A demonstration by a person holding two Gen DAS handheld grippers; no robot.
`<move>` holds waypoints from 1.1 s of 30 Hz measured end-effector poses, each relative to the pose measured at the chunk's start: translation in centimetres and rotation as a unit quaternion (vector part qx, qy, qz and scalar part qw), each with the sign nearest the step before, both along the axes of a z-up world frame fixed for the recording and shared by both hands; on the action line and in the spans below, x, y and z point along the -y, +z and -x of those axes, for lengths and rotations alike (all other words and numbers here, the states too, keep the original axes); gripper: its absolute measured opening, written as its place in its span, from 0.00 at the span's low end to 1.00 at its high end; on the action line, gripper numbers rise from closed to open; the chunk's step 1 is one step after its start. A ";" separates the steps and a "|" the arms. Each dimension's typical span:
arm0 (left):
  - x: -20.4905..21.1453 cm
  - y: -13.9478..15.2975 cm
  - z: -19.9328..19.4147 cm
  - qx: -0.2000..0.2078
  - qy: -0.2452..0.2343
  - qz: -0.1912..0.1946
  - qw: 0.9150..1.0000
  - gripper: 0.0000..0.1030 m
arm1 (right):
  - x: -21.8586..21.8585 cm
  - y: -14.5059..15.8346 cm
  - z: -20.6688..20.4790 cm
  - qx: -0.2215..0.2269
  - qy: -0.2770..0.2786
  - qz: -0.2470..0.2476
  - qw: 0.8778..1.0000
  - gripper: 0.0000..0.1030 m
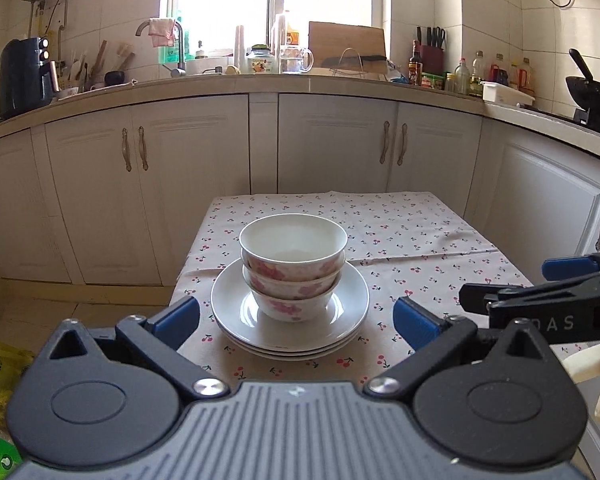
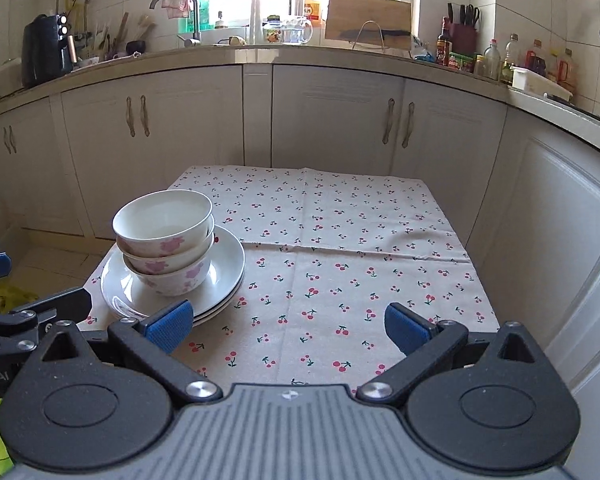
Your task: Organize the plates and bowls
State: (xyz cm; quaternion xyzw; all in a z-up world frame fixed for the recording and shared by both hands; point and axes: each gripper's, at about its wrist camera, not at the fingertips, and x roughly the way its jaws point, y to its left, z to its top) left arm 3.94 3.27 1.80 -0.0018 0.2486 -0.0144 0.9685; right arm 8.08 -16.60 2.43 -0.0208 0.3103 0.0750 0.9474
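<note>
Three white bowls with pink flowers (image 1: 293,268) (image 2: 165,244) are nested in a stack on a pile of white plates (image 1: 352,300) (image 2: 230,268), near the front left of the cherry-print tablecloth (image 1: 412,248) (image 2: 340,264). My left gripper (image 1: 296,322) stands open just in front of the plates, nothing between its blue pads. My right gripper (image 2: 288,328) is open too, over bare cloth to the right of the stack. In the left wrist view the right gripper (image 1: 540,284) shows at the right edge with gloved fingers behind it.
White kitchen cabinets (image 1: 332,140) and a cluttered counter (image 1: 260,78) ring the small table on the far and right sides. A wok (image 1: 588,90) sits on the stove at right. A yellow-green bag (image 1: 0,364) lies on the floor at left.
</note>
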 end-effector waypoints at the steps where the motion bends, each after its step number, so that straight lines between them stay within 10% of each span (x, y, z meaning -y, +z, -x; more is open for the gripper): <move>1: 0.0 0.1 0.2 0.001 0.002 -0.001 1.000 0.99 | 0.1 0.1 0.3 0.003 0.001 -0.002 1.000 1.00; 33: -0.4 0.6 1.1 0.006 0.021 0.018 1.000 0.99 | -0.3 1.0 2.5 0.035 -0.006 0.010 0.999 1.00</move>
